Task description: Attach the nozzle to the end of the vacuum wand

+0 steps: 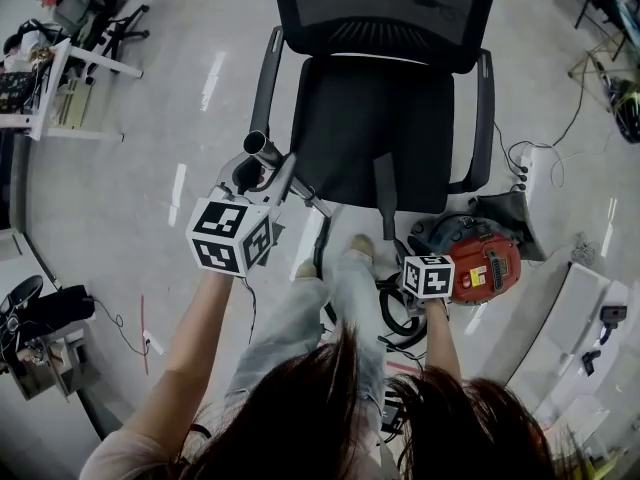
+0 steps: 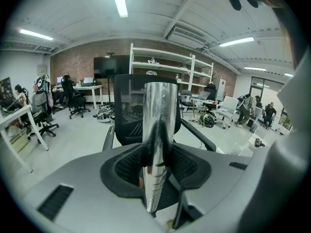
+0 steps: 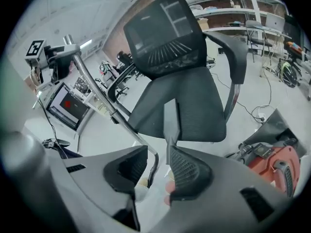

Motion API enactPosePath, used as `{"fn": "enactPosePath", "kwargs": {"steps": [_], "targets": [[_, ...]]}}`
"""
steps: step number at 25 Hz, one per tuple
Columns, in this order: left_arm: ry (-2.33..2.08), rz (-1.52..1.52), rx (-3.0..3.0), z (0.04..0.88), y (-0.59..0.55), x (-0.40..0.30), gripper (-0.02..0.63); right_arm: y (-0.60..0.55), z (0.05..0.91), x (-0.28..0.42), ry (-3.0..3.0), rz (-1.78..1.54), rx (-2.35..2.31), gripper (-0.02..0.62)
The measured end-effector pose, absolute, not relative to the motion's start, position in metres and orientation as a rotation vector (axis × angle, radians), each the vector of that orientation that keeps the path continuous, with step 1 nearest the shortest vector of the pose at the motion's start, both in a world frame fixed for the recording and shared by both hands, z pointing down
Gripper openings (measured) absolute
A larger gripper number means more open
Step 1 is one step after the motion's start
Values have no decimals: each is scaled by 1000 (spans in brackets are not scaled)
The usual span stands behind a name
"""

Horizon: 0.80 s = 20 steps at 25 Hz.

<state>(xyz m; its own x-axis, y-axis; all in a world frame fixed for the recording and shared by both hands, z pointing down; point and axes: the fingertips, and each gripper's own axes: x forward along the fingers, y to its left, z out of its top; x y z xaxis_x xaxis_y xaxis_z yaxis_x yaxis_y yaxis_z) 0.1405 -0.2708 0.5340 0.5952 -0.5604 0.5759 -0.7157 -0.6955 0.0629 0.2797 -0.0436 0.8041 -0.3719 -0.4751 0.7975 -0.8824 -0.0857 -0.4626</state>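
Wand [image 1: 262,149] and nozzle [image 1: 385,204] are not joined. The left gripper [image 1: 252,176] is clenched on the chrome wand. In the left gripper view the tube [image 2: 158,111] stands upright between the two pads, which press on it from either side. In the head view its open end points toward 12 o'clock, close to the left armrest of the black office chair [image 1: 380,118].

The nozzle is a flat dark strip. It lies across the front of the chair seat, and its lower end hangs over the seat's edge. The right gripper [image 1: 420,260] is at 5 o'clock from it, low and close. Its jaws are released, with a clear gap between the pads [image 3: 187,174]. The nozzle [image 3: 171,123] is just beyond the tip of the right-hand pad, and nothing is gripped.

At 3 o'clock from the right gripper, a red vacuum cleaner [image 1: 487,265] sits on the floor [image 1: 150,168]. Its black hose [image 1: 398,318] is looped beside it.
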Motion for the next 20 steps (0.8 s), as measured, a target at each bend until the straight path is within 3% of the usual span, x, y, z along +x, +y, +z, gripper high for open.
{"fn": "enactPosePath", "kwargs": {"steps": [20], "targets": [[-1030, 707, 2569, 545, -279, 140, 158, -72, 906, 268, -1762, 1521, 1309, 156]]}}
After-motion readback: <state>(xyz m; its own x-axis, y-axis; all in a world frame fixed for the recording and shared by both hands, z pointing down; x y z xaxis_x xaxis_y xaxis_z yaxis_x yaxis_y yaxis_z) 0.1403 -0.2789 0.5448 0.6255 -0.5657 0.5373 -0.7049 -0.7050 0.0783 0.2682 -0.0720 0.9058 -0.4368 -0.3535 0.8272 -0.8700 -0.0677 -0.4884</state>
